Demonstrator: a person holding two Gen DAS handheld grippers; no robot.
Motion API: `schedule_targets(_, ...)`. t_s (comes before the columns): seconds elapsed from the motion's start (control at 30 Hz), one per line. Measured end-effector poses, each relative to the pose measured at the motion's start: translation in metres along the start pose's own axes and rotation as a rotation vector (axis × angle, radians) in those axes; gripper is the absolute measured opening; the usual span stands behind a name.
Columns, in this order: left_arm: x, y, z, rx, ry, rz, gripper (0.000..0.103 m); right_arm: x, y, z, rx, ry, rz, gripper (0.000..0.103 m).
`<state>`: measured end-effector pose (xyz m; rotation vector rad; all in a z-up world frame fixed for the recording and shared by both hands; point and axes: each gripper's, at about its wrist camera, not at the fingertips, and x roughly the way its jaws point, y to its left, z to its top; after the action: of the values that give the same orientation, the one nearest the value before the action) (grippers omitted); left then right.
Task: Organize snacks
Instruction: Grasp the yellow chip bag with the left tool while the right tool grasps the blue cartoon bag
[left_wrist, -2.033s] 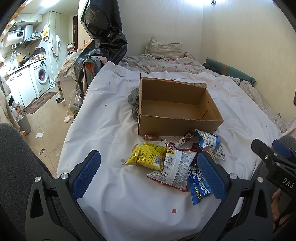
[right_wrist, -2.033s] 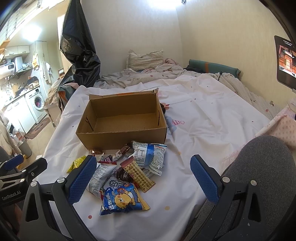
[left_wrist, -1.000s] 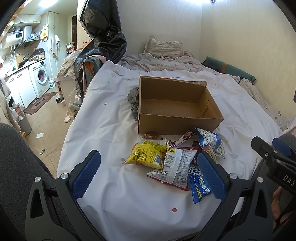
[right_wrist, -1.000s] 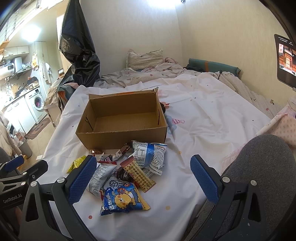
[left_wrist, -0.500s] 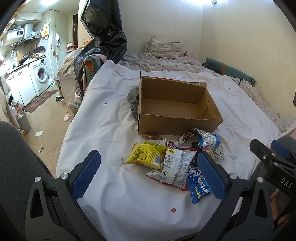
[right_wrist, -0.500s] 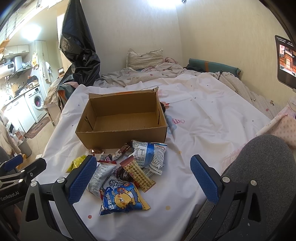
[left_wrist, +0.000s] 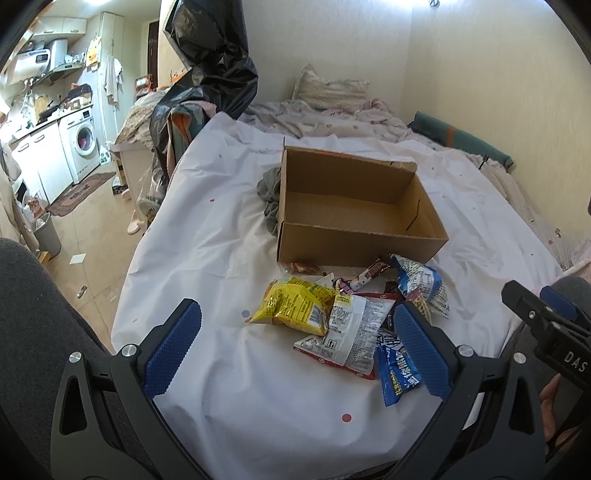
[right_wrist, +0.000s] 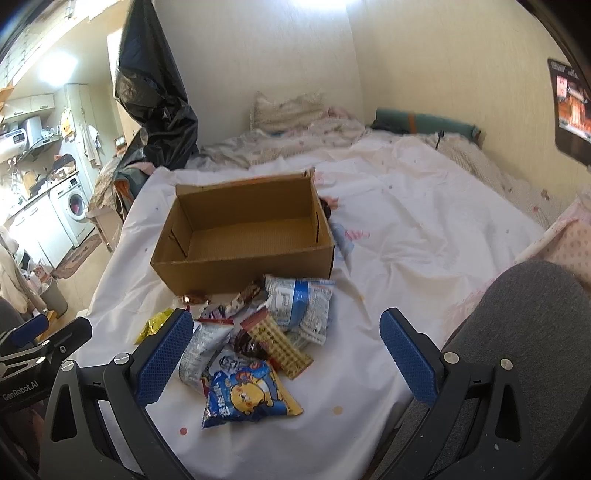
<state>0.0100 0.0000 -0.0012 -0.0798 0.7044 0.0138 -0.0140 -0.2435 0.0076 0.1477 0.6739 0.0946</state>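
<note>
An open, empty cardboard box (left_wrist: 354, 214) (right_wrist: 243, 236) stands on the white sheet. A pile of snack packets lies just in front of it: a yellow bag (left_wrist: 295, 306), a silver-white bag (left_wrist: 351, 332), a blue bag with a cartoon face (right_wrist: 247, 395) (left_wrist: 399, 373), a blue-and-white bag (right_wrist: 299, 306) and a wafer pack (right_wrist: 280, 347). My left gripper (left_wrist: 295, 354) hovers open over the near side of the pile. My right gripper (right_wrist: 284, 362) is open too, above the same pile. Neither holds anything.
The bed sheet (left_wrist: 207, 229) drops off at the left edge to a tiled floor. A grey cloth (left_wrist: 269, 195) lies against the box's left side. Black plastic bags (left_wrist: 210, 59) hang at the back left. Pillows (right_wrist: 284, 107) and rumpled bedding lie beyond the box.
</note>
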Motion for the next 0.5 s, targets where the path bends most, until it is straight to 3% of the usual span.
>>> schedule_targets(0.07, 0.006, 0.001, 0.005, 0.0, 0.032, 0.009, 0.103, 0.005, -0.003, 0.006, 0.026, 0.048, 0.03, 0.103)
schedule_targets(0.17, 0.019, -0.002, 0.021, 0.023, 0.071, 0.042, 0.103, 0.029, -0.017, 0.016, 0.135, 0.211, 0.124, 0.103)
schedule_targets(0.37, 0.041, 0.005, 0.059, 0.008, 0.093, 0.07, 0.103, 0.076, -0.04, 0.008, 0.313, 0.466, 0.108, 0.103)
schedule_targets(0.5, 0.059, 0.011, 0.065, -0.01, 0.125, 0.077, 0.103, 0.105, -0.037, -0.012, 0.391, 0.609, 0.169, 0.099)
